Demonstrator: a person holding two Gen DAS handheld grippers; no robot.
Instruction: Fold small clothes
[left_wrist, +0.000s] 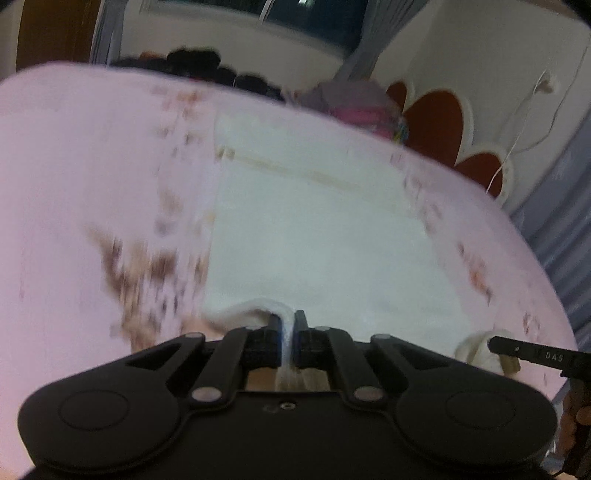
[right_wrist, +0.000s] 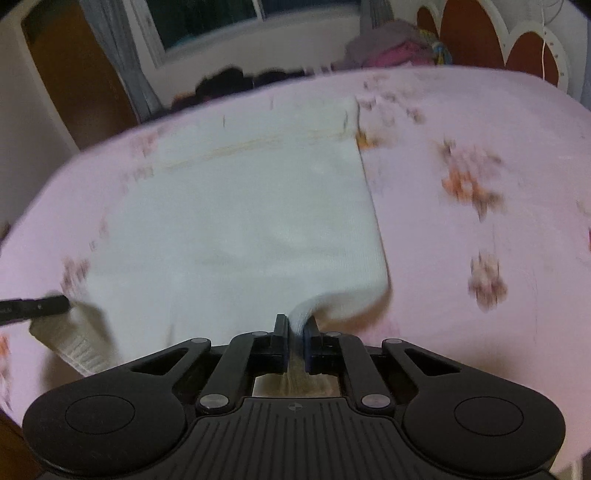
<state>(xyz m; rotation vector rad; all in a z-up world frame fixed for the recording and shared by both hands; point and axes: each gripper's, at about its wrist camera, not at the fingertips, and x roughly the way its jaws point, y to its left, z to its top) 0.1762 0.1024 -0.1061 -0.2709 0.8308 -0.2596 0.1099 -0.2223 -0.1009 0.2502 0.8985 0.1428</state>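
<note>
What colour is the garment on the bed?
White garment with a faint yellowish stripe; clearest in right wrist view.

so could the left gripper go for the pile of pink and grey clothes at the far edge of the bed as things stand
Probably not: the left gripper is shut on the near hem of the white knitted garment, and the pile of pink and grey clothes lies beyond it.
</note>
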